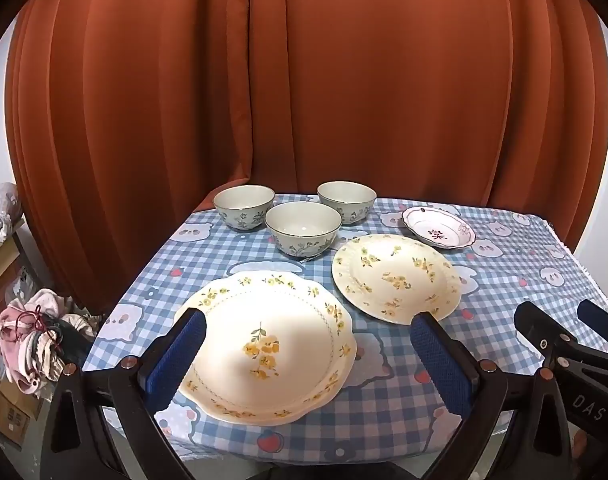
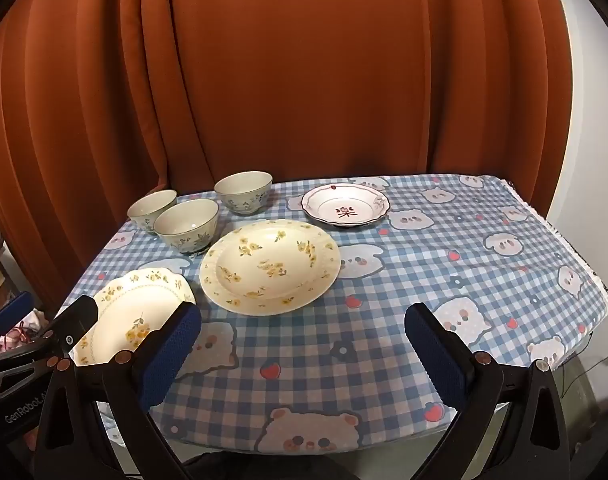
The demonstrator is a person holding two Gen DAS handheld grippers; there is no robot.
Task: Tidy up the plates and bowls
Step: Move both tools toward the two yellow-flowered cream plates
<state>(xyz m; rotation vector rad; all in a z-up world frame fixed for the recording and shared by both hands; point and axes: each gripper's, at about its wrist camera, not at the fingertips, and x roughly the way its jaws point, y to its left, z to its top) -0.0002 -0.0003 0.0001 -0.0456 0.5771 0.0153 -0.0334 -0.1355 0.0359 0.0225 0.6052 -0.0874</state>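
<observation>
Both grippers hovering over the near edge of the table [image 2: 504,240], checked bear tablecloth, rust curtain [image 2: 304,80] behind.

Left gripper [image 1: 308,324]: jaws standing wide apart, nothing between the pads. Scalloped plate [image 1: 264,344] with yellow flowers lying under it, at 6 o'clock on the table in the left wrist view.

Right gripper [image 2: 304,320]: jaws also fully spread, nothing gripped, bare cloth below it.

Round yellow-flower plate [image 2: 270,266] sitting near table centre, just beside the scalloped one, at its 1 o'clock. Small red-mark plate [image 2: 346,204] at 12–1 o'clock, apart from the others.

Three bowls [image 1: 303,234] [image 1: 244,206] [image 1: 347,202] clustering at 11 o'clock, upright, close together; touching or not, can't tell.
</observation>
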